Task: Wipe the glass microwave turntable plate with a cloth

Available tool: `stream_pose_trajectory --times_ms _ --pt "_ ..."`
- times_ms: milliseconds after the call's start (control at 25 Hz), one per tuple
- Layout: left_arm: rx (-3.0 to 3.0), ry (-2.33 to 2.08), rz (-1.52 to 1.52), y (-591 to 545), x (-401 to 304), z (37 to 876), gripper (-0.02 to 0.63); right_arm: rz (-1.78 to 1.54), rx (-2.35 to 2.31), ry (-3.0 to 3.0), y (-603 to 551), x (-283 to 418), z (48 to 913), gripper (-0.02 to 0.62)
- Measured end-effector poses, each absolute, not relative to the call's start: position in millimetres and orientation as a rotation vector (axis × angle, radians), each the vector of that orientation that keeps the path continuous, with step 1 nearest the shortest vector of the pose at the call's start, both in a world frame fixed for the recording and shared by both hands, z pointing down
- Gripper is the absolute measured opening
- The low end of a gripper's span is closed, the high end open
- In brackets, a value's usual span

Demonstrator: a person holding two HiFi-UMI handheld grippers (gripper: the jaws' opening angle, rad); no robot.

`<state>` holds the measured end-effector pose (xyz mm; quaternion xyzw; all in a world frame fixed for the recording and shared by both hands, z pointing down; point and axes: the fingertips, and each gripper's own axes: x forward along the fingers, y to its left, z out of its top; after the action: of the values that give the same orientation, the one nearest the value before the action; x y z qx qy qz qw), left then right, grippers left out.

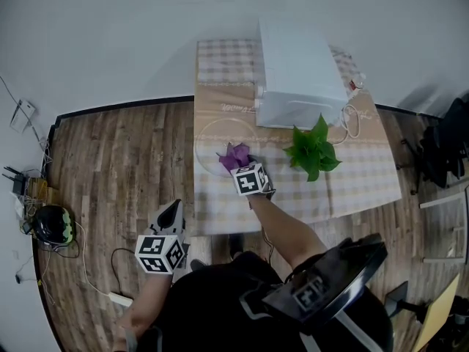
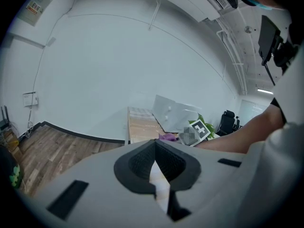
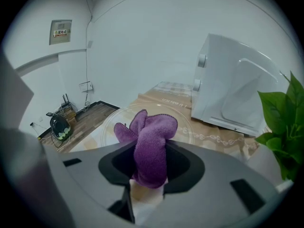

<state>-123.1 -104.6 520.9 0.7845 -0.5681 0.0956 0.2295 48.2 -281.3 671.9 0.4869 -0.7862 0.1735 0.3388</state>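
The round glass turntable plate [image 1: 209, 141] lies on the checked tablecloth, near the table's left edge. My right gripper [image 1: 242, 164] hangs over the plate's near right side, shut on a bunched purple cloth [image 1: 235, 155]. In the right gripper view the purple cloth [image 3: 152, 134] sticks up from between the jaws of the right gripper [image 3: 151, 161], with the plate [image 3: 184, 127] just beyond. My left gripper [image 1: 173, 211] is off the table, over the wooden floor near the table's front left corner. In its own view the left gripper [image 2: 154, 164] has its pads together and holds nothing.
A white microwave [image 1: 297, 72] stands at the back of the table, with a green plant [image 1: 314, 151] in front of it, right of the plate. A helmet [image 1: 51, 224] and cables lie on the floor at the left. A black chair [image 1: 443, 149] stands at the right.
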Motion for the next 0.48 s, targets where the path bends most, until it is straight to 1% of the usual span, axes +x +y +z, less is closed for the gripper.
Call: stream_pose_trajectory --times_ms 480 --pt "2.180 -1.521 0.263 -97.0 -119.4 522.8 0.003 0.475 1.366 -1.971 -277.2 88.6 667.9 0.146"
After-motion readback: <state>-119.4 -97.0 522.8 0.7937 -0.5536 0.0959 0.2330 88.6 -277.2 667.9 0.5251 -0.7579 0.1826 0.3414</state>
